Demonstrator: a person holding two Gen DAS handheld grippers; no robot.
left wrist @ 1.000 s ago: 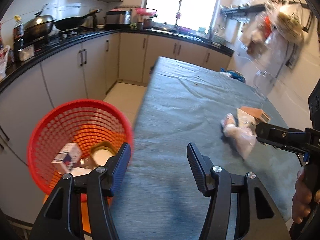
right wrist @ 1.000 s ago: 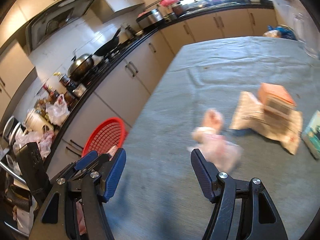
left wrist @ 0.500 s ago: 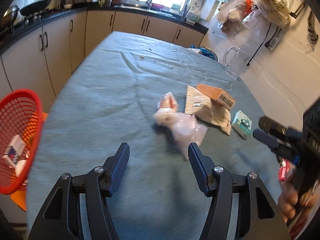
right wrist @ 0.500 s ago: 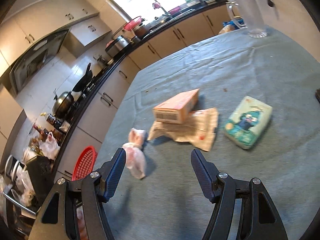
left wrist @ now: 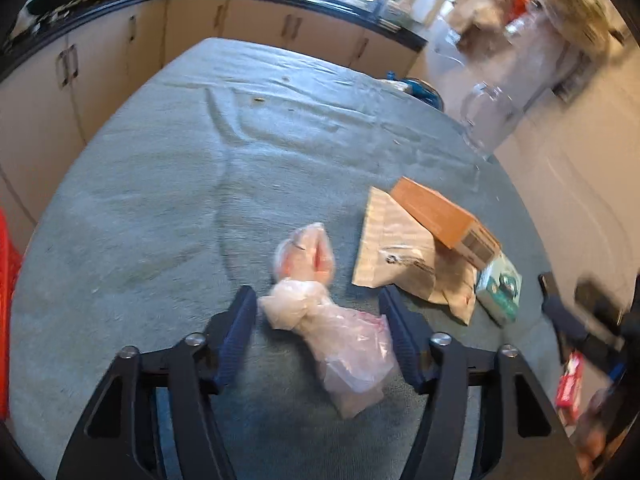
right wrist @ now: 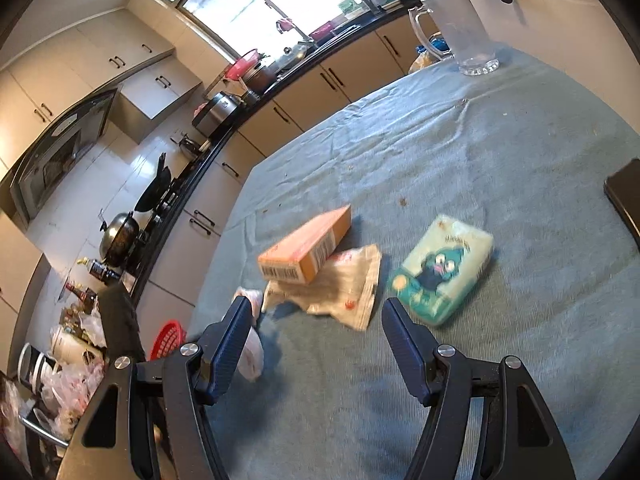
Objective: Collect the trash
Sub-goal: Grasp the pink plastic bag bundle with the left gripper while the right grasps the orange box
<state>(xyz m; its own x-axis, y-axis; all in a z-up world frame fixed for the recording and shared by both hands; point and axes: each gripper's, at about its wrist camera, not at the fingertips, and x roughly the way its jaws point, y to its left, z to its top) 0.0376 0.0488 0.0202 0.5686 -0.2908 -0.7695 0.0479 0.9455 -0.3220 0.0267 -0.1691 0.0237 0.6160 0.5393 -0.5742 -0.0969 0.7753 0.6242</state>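
The left gripper [left wrist: 318, 304] had swung away from the red basket [left wrist: 7, 304], which a second earlier filled the lower left of its view and by this moment showed only as a sliver at the left edge, beyond the worktop's left edge. Its jaws stood wide, holding nothing, and now straddled the crumpled pink plastic bag [left wrist: 324, 316] lying near the worktop's near edge; the bag sat between the fingers without either pad clearly touching it. That read as the approach to the next piece of trash being nearly complete, with only the closing left.

The right gripper [right wrist: 316, 320] was likewise spread wide and empty. Over the same second it had turned from the bag toward the items at the worktop's near right: the orange carton [right wrist: 306, 250] resting on the flattened paper wrapper [right wrist: 344, 292], and, just beside them to the right, the green tissue pack [right wrist: 442, 266]. The wrapper's near edge lay just ahead of its fingertips. The bag showed only partly here, behind the left finger.

Well apart, toward the far right corner, a clear glass jug [right wrist: 460, 28] stood upright, and a dark flat object [right wrist: 626, 196] lay at the right edge.

Judging by this, each gripper had picked its own target, so two pieces could be lifted together, though the thin bag might slip when pinched.
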